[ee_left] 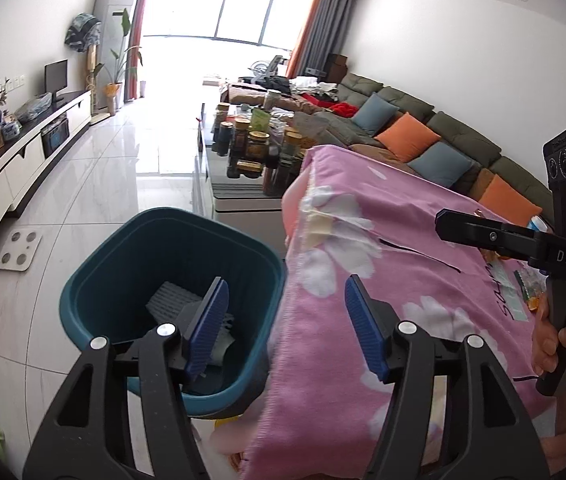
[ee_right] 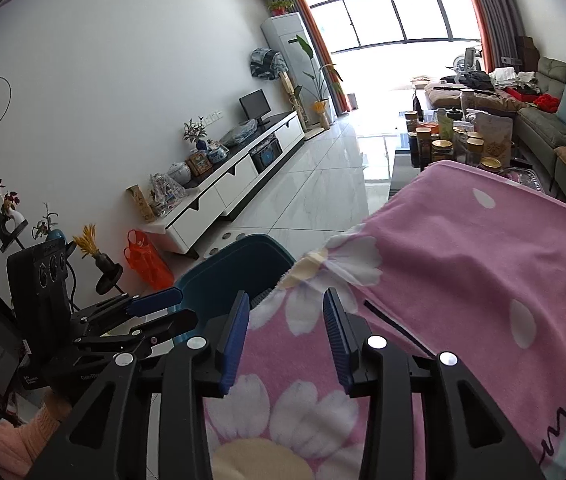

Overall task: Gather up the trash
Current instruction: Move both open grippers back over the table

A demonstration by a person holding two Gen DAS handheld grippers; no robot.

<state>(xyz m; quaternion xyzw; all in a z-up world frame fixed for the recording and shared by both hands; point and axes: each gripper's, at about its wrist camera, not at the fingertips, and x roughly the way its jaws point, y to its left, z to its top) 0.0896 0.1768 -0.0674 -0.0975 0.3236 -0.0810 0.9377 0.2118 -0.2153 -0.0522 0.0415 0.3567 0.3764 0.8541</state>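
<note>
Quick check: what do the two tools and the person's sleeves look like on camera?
Both are black plastic with ribbed blue pads and silver bolts: left tool, right tool. The right one's grip reads "DAS" and has three round lenses on top. Sleeves: knitted, pinkish on the left arm, brownish on the right.

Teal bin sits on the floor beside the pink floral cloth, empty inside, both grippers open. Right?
Not empty. The left wrist view shows a white ribbed piece lying inside the teal bin. The rest holds: beside the pink floral cloth, left gripper and right gripper open.

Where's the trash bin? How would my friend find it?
Find the pink flowered blanket over the table. At its corner, on the white tile floor, stands the bin. It's the only dark teal tub there, open on top, with something pale already inside.
</note>
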